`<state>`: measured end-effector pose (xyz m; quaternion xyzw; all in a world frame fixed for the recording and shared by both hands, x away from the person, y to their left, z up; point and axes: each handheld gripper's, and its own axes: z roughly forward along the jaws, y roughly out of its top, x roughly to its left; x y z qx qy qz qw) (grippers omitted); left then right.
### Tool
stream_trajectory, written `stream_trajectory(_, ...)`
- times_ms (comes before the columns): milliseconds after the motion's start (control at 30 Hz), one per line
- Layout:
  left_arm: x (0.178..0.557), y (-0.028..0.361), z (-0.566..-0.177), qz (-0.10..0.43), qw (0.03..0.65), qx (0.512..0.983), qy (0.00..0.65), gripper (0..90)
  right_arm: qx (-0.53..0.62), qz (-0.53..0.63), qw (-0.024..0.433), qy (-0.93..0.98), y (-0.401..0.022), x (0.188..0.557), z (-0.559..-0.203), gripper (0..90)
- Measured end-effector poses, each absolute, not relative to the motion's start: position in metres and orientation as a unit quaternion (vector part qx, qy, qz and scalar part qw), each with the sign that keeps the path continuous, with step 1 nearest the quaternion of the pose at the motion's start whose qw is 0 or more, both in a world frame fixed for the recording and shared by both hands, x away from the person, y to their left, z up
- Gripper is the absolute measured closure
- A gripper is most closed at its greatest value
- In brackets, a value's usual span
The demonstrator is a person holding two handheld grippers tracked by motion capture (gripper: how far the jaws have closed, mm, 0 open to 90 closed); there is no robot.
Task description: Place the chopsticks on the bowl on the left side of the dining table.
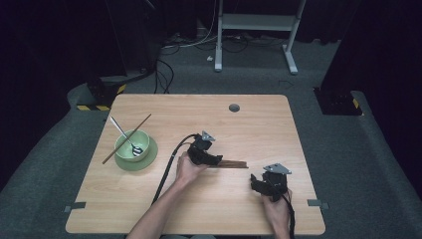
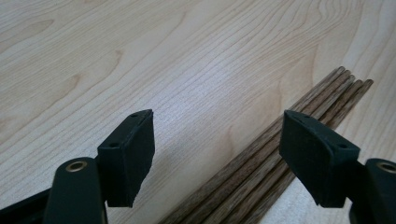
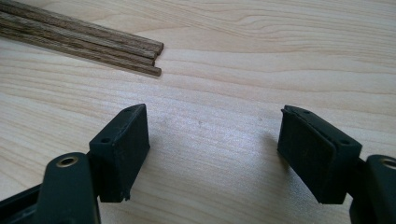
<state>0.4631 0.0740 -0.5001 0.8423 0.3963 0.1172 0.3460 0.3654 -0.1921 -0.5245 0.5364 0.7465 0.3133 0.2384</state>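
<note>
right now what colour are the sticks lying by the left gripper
Dark brown, with visible wood grain; the sticks show best in the left gripper view.

chopstick bundle partly under left tongs, count unclear

We find no readable text, label, brand or number anywhere; only yellow-and-black hazard stripes mark a base on the floor beyond the counter.

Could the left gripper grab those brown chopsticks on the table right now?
Probably yes. The left gripper is open just over the chopsticks, which lie flat on the bare table between its jaws, nearer one jaw, with nothing in between.
</note>
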Motion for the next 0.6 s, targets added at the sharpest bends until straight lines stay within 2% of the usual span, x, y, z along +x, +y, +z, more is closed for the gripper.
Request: stream_trajectory(600,0.4665,0.0727,-0.5071,0.13,0.332,0.842,0.405,25.7,0.536,0.314,0.238,0.747,-0.1921,0.3654,-0.5245,24.6)
